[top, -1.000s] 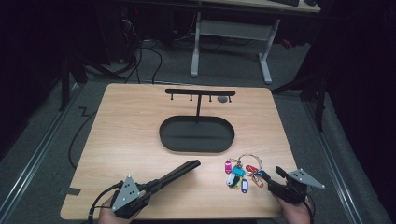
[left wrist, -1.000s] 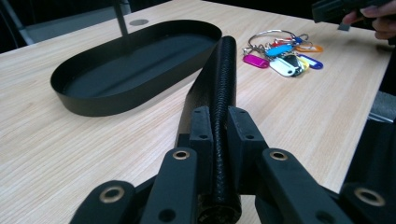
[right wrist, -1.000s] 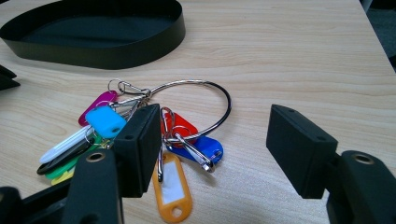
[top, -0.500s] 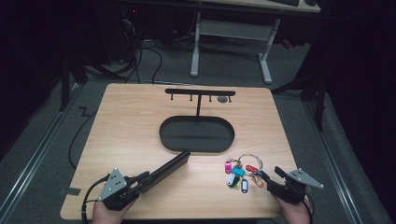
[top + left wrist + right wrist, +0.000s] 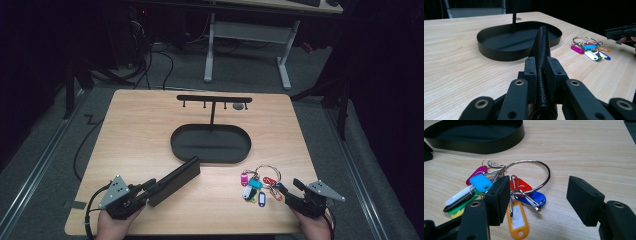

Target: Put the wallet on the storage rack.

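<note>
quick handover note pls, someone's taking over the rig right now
Left gripper: shut on the black wallet, one end gripped, the rest reaching toward the black tray.
Right gripper: open, jaws over the key ring with coloured tags, not gripping.
Keys lie on the table right of the tray; the hook stand rises from the tray's back.
Done: wallet gripped.
Left, probably: wallet into the tray, keys picked up and put away.
</note>
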The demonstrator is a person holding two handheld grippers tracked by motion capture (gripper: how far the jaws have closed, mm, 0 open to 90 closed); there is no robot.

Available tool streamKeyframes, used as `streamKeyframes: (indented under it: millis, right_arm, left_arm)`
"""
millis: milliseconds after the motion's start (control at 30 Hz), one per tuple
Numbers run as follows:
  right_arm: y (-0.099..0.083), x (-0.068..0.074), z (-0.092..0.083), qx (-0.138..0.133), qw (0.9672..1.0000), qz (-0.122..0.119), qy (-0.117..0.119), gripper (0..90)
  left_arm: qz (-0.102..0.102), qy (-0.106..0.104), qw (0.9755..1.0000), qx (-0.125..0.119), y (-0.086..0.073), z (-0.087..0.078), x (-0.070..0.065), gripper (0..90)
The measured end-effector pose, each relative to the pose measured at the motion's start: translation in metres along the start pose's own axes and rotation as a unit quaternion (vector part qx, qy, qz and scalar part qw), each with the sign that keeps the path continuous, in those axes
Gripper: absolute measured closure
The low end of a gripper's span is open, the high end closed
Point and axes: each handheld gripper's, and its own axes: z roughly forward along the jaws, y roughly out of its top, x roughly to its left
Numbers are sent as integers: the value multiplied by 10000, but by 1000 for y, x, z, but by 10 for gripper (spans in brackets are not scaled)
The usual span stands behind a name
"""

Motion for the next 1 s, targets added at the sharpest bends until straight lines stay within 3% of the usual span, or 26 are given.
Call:
streamKeyframes:
  millis: [433, 567, 1000]
  right_arm:
    - [0, 0, 1, 42, 10000, 19, 5, 360]
    - [-1, 0, 1, 56, 10000, 6, 15, 360]
    - [-1, 0, 2, 80, 10000, 11, 33, 360]
  left_arm:
    - [-163, -53, 9998, -68, -1, 0, 2, 759]
    - [-66, -62, 10000, 29, -3, 3, 0, 701]
    - [308, 40, 9989, 341, -5, 9, -9, 644]
